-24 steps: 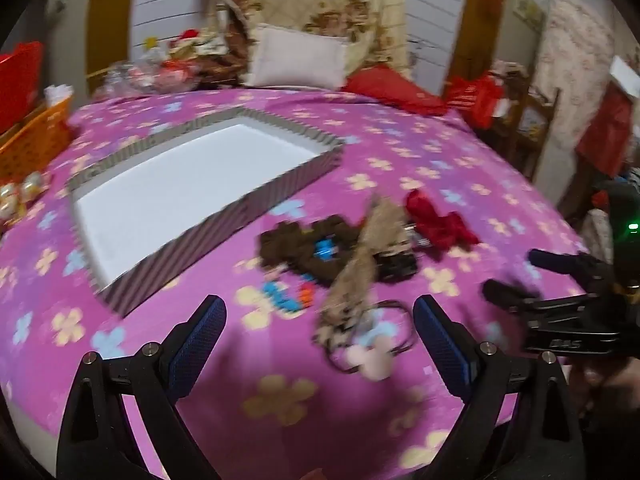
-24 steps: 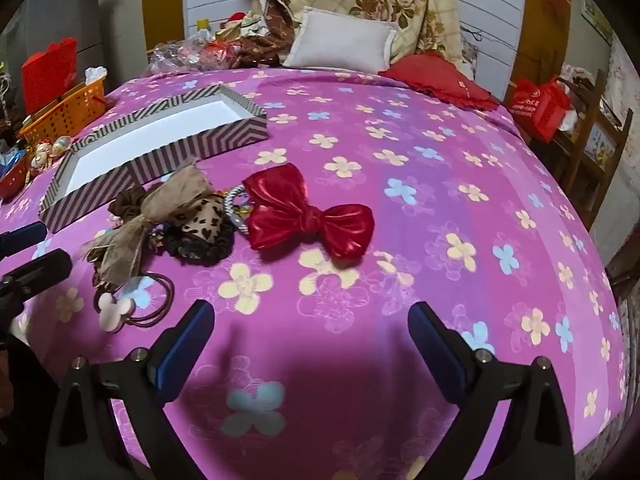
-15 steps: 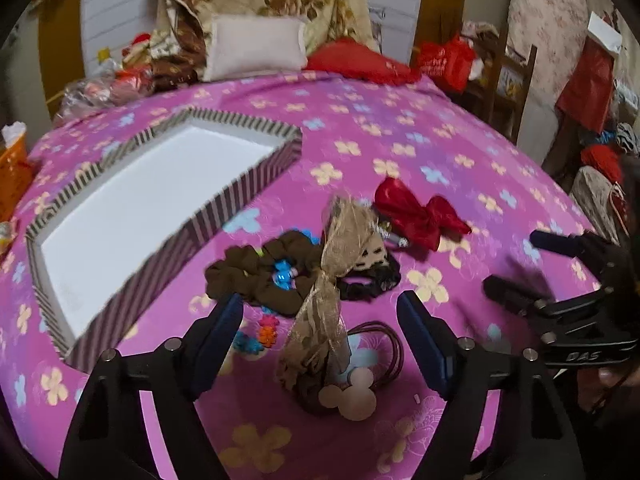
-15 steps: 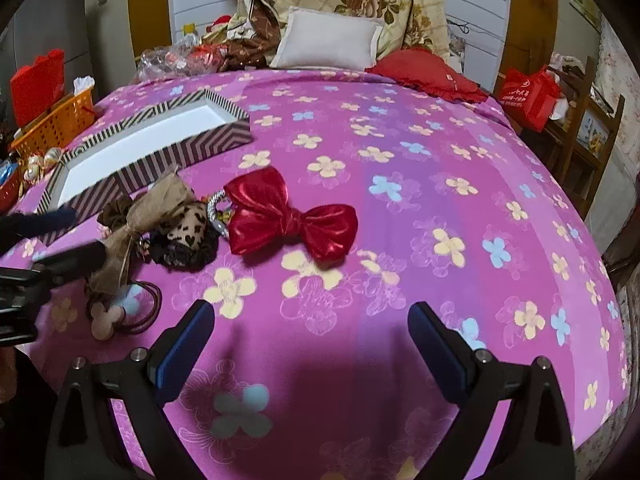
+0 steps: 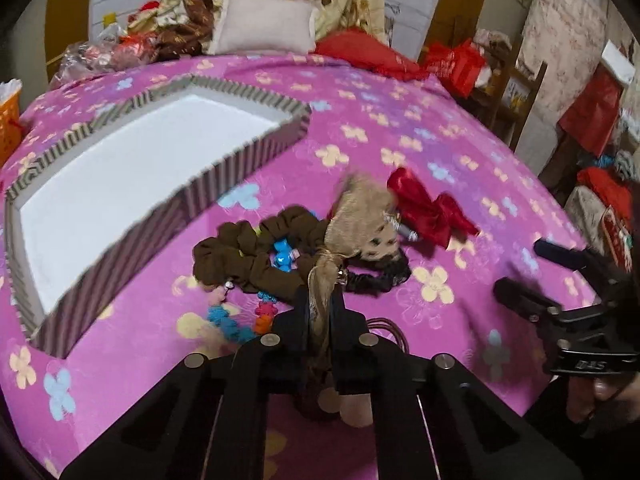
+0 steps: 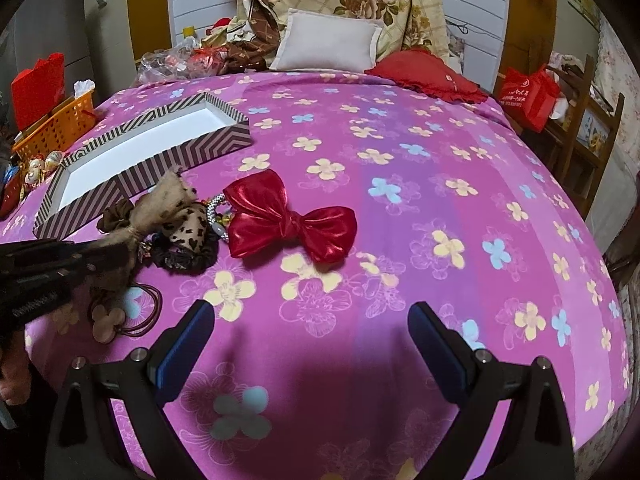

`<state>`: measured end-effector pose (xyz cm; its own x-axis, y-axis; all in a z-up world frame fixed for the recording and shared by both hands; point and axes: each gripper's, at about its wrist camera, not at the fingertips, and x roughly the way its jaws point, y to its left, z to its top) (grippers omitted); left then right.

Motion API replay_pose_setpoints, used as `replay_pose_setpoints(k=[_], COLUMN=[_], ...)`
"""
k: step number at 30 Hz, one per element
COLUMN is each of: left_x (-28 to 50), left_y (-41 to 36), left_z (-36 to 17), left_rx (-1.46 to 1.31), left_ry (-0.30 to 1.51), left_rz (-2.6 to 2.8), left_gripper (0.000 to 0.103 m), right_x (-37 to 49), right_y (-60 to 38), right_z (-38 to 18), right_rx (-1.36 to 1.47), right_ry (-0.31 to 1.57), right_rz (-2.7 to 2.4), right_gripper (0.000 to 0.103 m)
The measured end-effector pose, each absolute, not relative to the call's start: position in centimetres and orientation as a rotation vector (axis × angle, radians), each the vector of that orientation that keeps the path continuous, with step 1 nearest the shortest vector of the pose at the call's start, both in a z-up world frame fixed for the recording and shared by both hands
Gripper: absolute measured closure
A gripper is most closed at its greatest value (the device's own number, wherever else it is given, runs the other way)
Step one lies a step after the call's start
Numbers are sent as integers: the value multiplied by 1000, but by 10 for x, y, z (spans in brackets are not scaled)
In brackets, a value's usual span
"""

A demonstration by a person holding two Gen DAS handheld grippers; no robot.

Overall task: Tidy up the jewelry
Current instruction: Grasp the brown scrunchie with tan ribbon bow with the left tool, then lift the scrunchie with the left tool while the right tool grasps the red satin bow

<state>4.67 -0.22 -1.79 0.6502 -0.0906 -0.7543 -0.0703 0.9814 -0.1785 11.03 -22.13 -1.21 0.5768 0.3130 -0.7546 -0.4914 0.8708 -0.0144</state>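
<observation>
Left gripper (image 5: 320, 312) jaws clamped on the tan bow (image 5: 360, 208) tail — soft, light, floppy; hold near its knot; right gripper (image 6: 310, 344) jaws apart, empty.

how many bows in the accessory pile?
2. Shiny red fabric bow lies flat at the pile's right edge; tan burlap ribbon bow at its left, tail clamped in the left gripper.

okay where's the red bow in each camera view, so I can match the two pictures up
Left wrist view: the red bow lies right of centre on the bedspread, behind the tan ribbon bow.
Right wrist view: the red bow lies left of centre, just right of the hair-tie pile.
Shared landmark: the striped box, up and left of the bow in both.
</observation>
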Motion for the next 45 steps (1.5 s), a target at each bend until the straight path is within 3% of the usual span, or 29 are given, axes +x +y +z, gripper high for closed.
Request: replay_pose_setpoints(k=[9, 14, 28, 31, 33, 37, 38, 45], left_x=[23, 19, 19, 18, 18, 17, 17, 14], left_y=[35, 43, 45, 42, 41, 40, 41, 41], left_z=[6, 9, 4, 5, 6, 6, 6, 11], left_rx=[-327, -340, -359, -347, -335, -333, -337, -336], left_ry=[788, 738, 718, 711, 706, 700, 702, 677], left_rz=[30, 61, 89, 90, 94, 101, 104, 90], left_gripper=[103, 103, 103, 103, 103, 103, 103, 103], right_x=[134, 157, 193, 191, 189, 186, 188, 174], right_y=[-210, -180, -173, -177, -181, -189, -192, -205], right_z=[-8, 2, -43, -39, -35, -33, -32, -11], right_rx=[-213, -325, -372, -341, -309, -294, -266, -175], right_ry=[874, 804, 943, 952, 959, 960, 970, 916], right_rz=[620, 747, 762, 768, 775, 770, 783, 807], right_gripper=[4, 4, 12, 25, 47, 74, 88, 92])
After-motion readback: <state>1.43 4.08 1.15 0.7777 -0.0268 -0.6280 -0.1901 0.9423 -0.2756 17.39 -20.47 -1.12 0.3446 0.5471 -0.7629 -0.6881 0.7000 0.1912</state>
